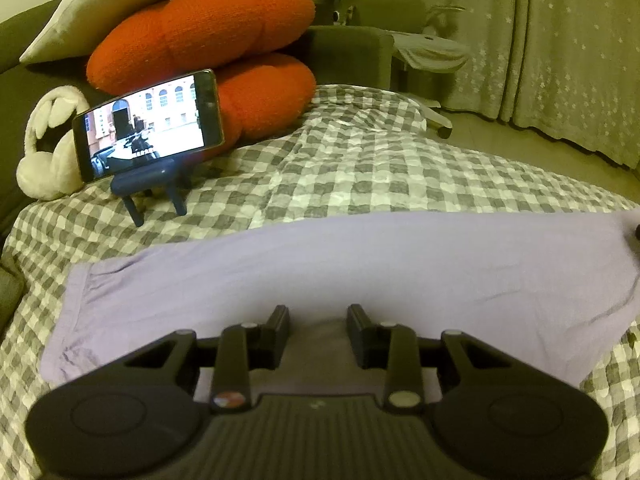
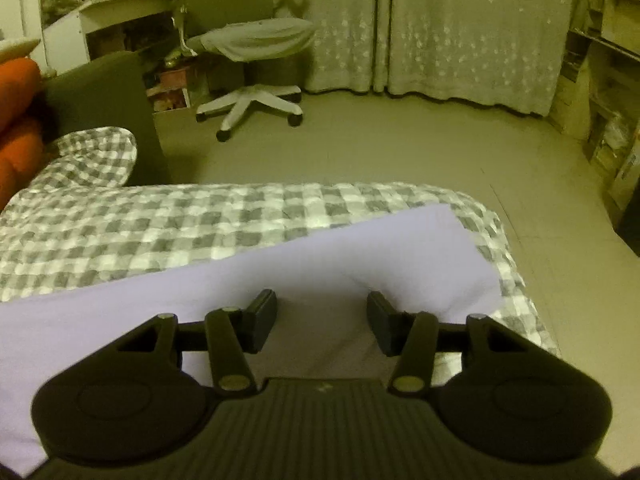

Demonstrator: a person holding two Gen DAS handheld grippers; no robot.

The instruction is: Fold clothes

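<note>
Lavender garment (image 1: 320, 264) lies flat across the checked bedspread (image 1: 360, 168), its right end by the bed's right edge. Left tongs (image 1: 318, 320) wide apart over its near edge, gripping nothing. Right tongs (image 2: 322, 308) also wide, over the garment's right end. Phone on stand (image 1: 148, 124) at far left.

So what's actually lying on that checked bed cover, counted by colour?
Orange: 2, stacked cushions and
Lilac: 1, spread garment
White: 1, plush toy
Dark blue: 1, stand holding a phone
Total: 5 things, or 6 with the phone. Both hand-held grippers, left and right, are open above the garment.
</note>
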